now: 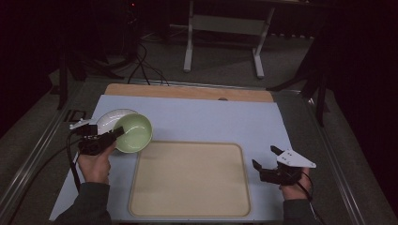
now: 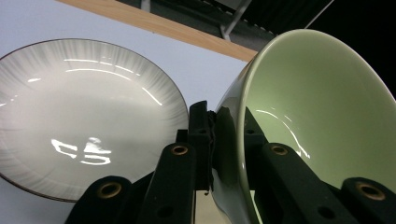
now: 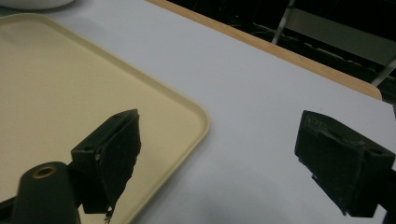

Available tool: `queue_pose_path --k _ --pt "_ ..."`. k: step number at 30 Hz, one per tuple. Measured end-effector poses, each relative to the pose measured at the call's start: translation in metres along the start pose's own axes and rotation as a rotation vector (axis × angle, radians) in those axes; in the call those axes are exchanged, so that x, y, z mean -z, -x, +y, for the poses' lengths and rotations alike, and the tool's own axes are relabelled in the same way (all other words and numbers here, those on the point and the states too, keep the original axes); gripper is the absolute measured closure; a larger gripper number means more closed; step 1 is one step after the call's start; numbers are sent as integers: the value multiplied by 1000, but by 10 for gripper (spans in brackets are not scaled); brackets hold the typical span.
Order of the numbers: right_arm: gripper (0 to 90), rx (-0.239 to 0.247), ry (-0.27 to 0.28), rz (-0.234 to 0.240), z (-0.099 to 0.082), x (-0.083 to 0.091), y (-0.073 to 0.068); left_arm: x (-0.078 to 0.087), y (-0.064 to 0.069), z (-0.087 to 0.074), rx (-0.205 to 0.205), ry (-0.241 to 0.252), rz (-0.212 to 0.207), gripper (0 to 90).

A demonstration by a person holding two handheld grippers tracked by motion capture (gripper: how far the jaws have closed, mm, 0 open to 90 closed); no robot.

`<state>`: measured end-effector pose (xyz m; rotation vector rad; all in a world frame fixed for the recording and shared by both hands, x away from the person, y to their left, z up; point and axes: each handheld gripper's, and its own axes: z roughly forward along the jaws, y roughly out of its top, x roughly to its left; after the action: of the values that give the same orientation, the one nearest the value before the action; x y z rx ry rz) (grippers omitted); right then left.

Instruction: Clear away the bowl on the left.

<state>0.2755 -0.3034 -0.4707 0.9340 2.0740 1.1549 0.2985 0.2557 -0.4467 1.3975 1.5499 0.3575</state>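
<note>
Pale blue mat (image 1: 211, 117) over the table, wooden strip along the far edge. Cream tray (image 1: 190, 180) at centre front. White ribbed plate (image 1: 110, 119) at far left. Tilted green bowl (image 1: 133, 132) just beside it, rim clamped by left gripper (image 1: 117, 132). Right gripper (image 1: 265, 159) right of the tray, jaws wide apart.

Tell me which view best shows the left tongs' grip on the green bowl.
Left gripper view: the left tongs pinch the green bowl rim close up. High view shows the bowl tilted, grip small. Right gripper view lacks it.
</note>
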Motion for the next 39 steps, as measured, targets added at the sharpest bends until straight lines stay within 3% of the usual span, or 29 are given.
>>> queue_pose_path --k 39 --pt "141 3 0 -1 0 0 0 -11 29 -8 -59 -47 -53 817"
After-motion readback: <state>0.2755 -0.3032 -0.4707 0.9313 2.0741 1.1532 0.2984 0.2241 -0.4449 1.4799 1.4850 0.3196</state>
